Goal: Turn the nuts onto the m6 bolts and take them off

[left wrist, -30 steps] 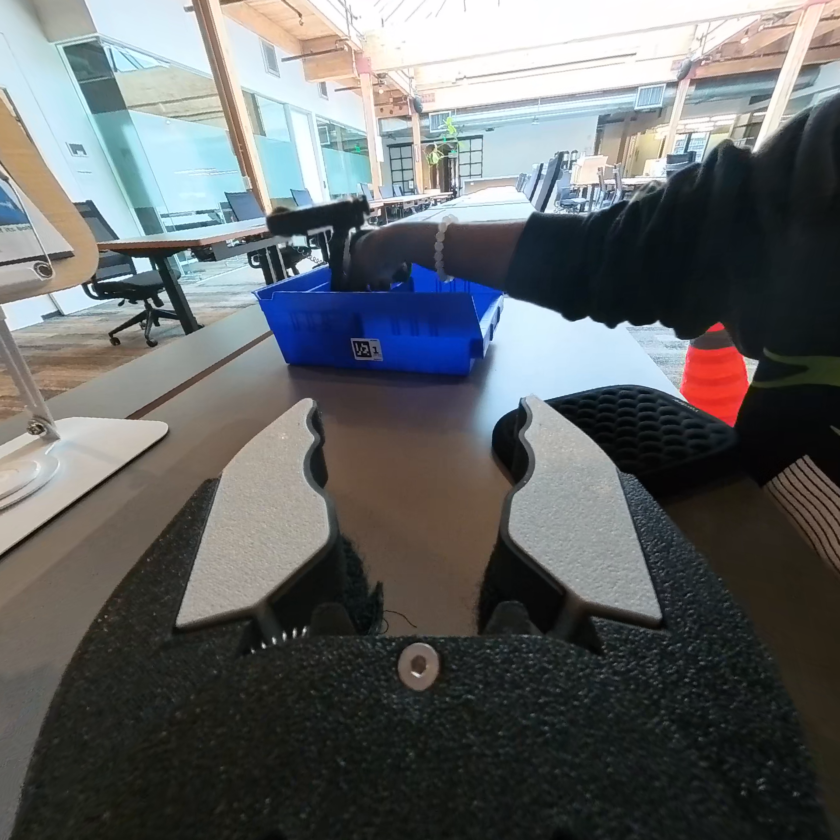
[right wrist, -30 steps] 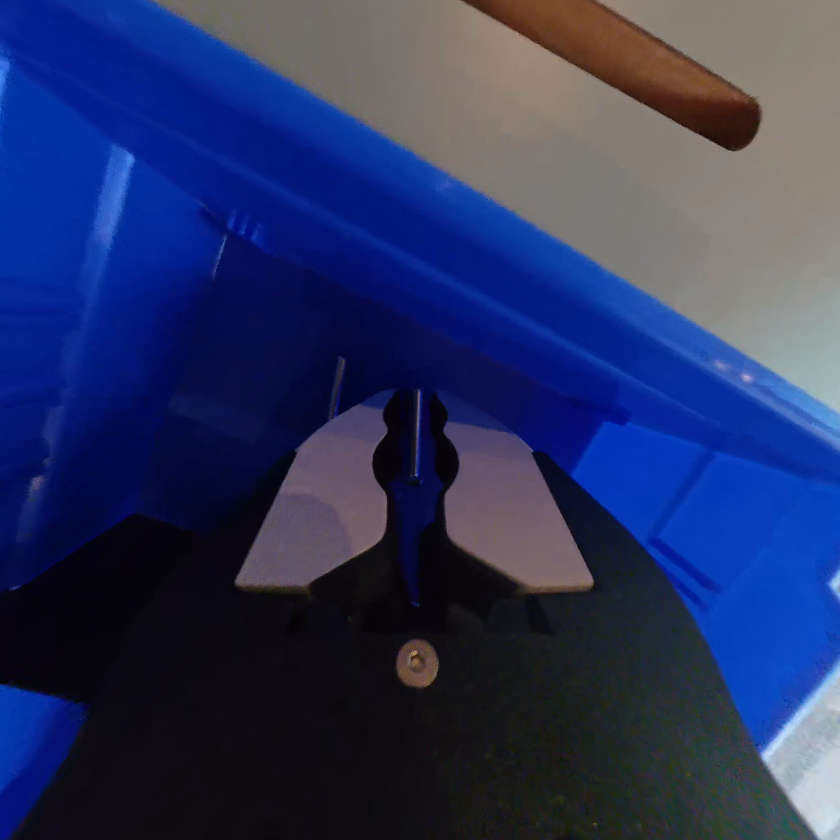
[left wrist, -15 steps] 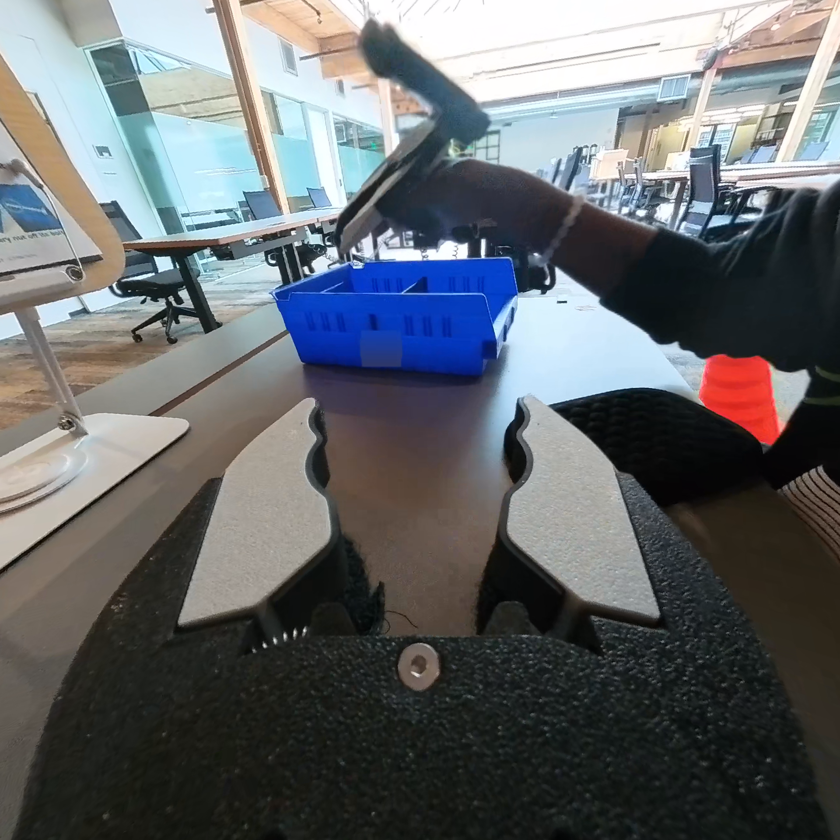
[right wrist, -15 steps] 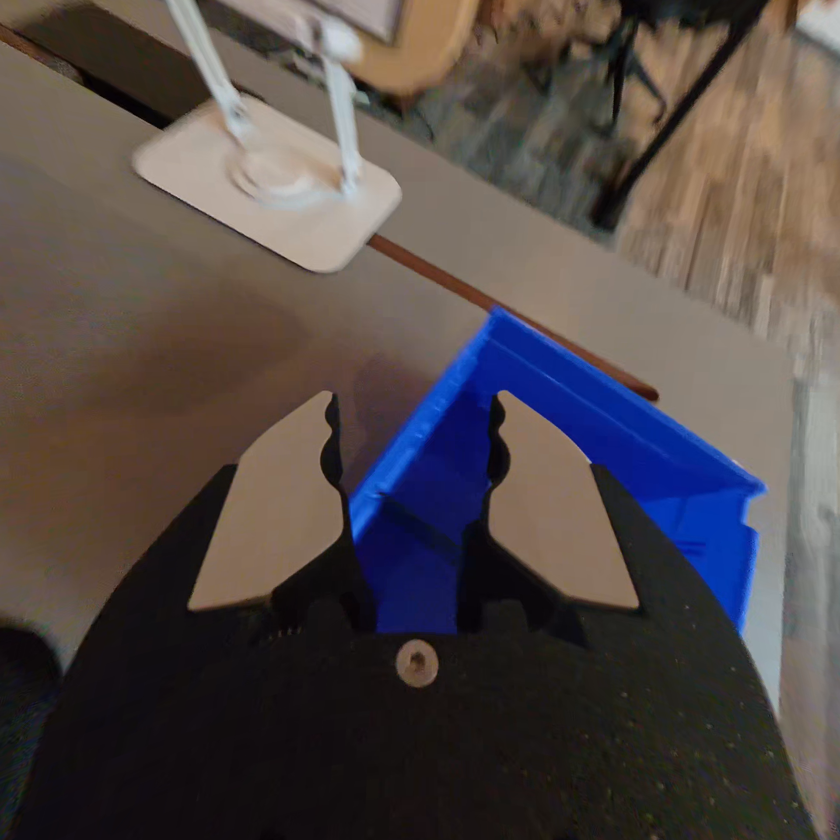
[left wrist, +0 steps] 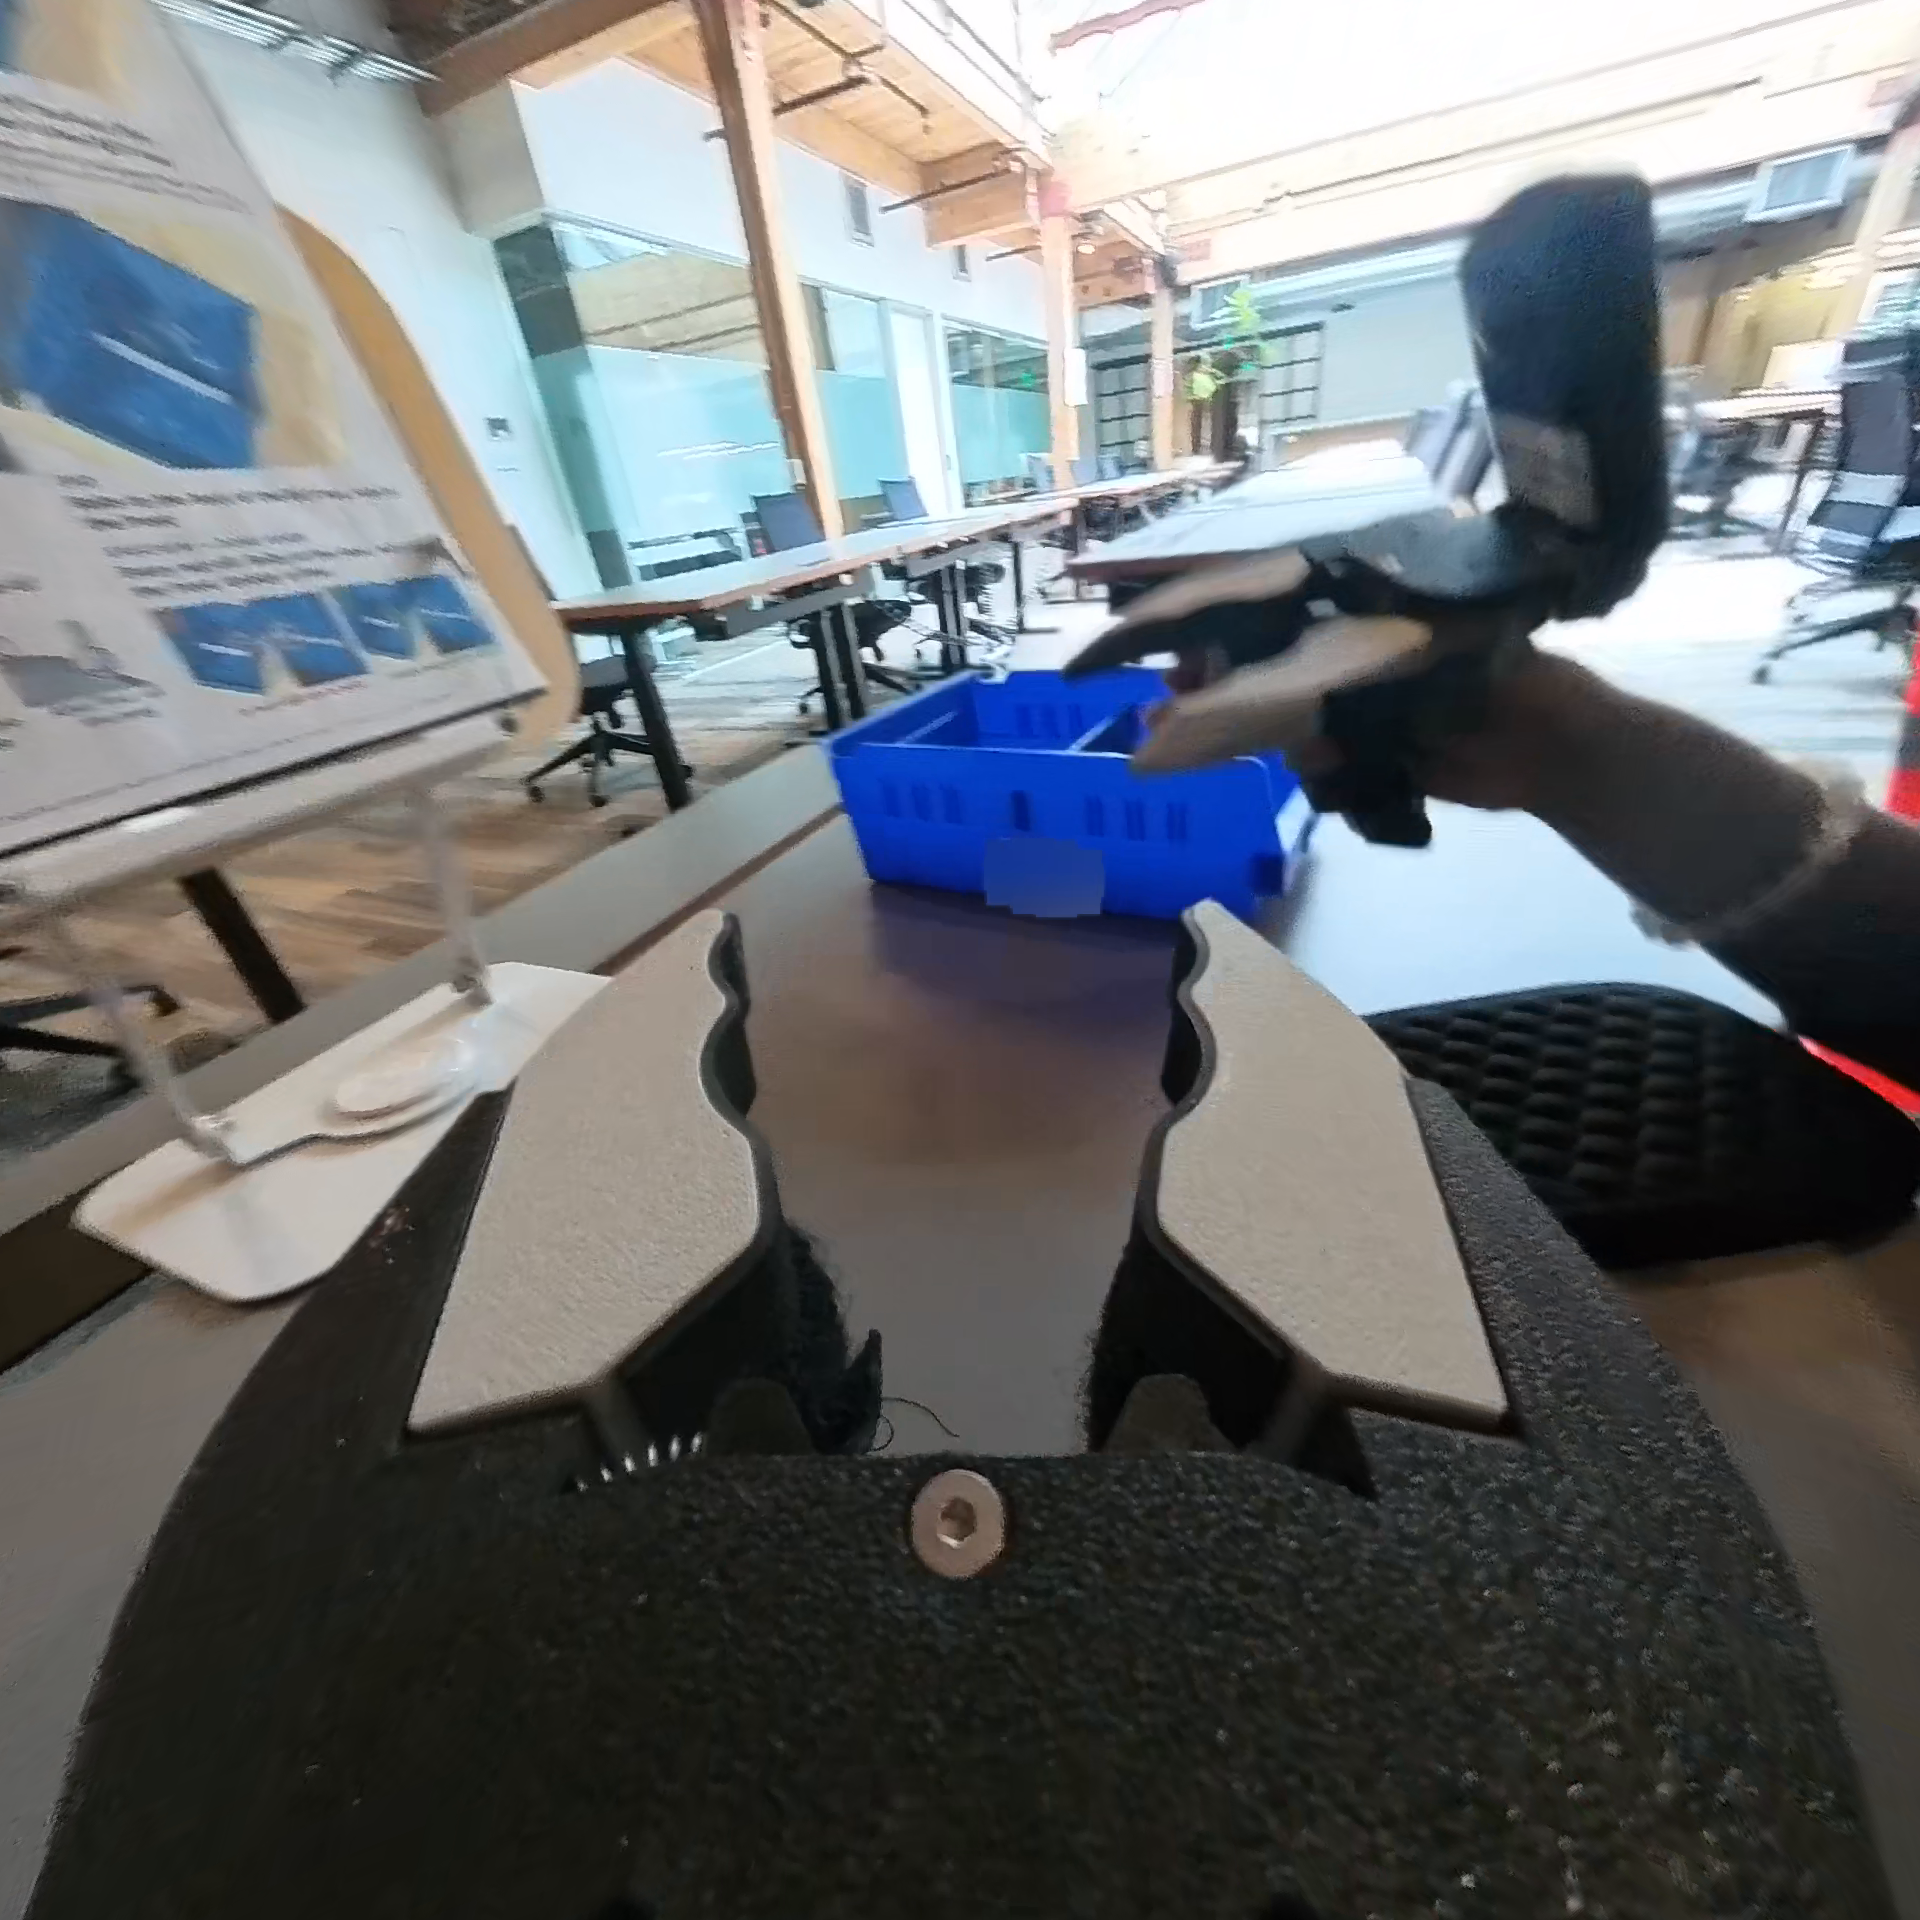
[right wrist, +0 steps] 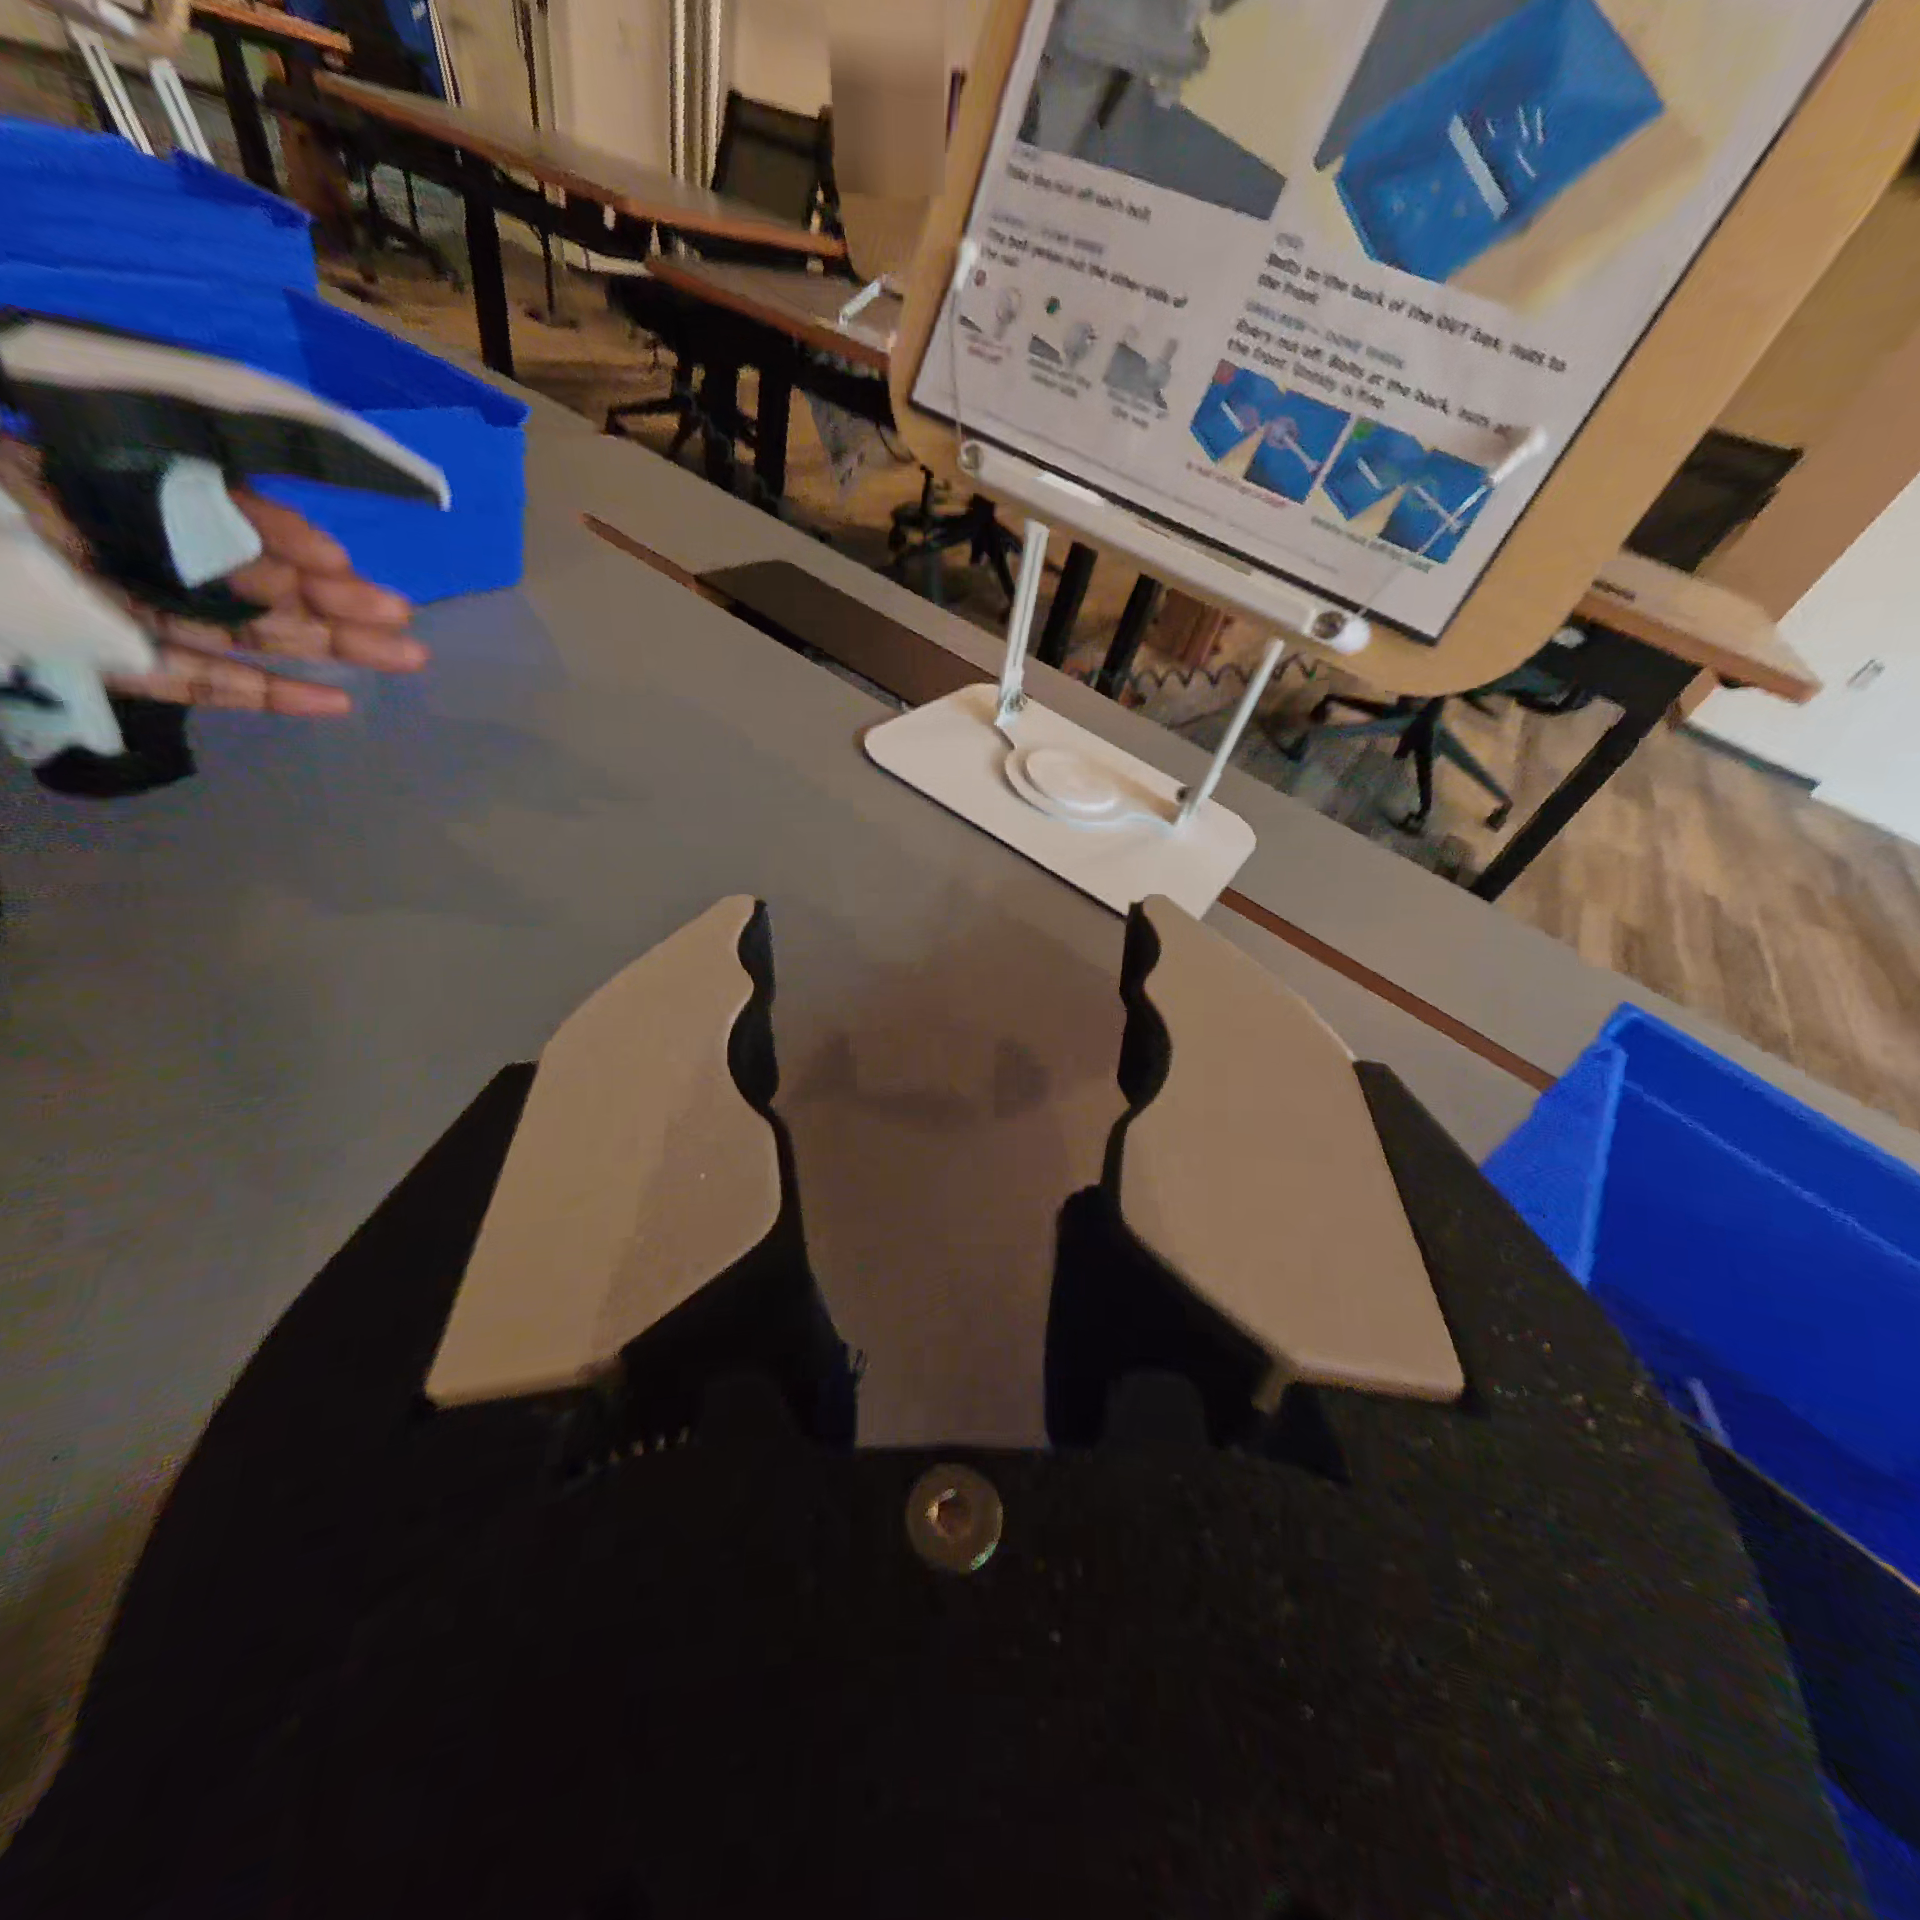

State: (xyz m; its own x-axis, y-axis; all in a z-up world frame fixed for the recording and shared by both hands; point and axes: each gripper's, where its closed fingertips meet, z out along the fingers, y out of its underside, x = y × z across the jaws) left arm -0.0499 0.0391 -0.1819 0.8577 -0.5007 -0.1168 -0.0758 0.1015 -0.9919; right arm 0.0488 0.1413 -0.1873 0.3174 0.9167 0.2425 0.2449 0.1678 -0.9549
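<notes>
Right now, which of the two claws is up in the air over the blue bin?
The right claw, held up by a hand over the blue bin. The left claw sits low, short of the bin, with only bare table between its fingers.

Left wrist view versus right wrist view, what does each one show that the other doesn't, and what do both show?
Only the left wrist view shows the black mesh pad and the orange cone. Only the right wrist view shows a second blue bin behind the left gripper. Both show the dark table, the instruction sign on its white stand, a nearer blue bin, and open, empty fingers.
</notes>
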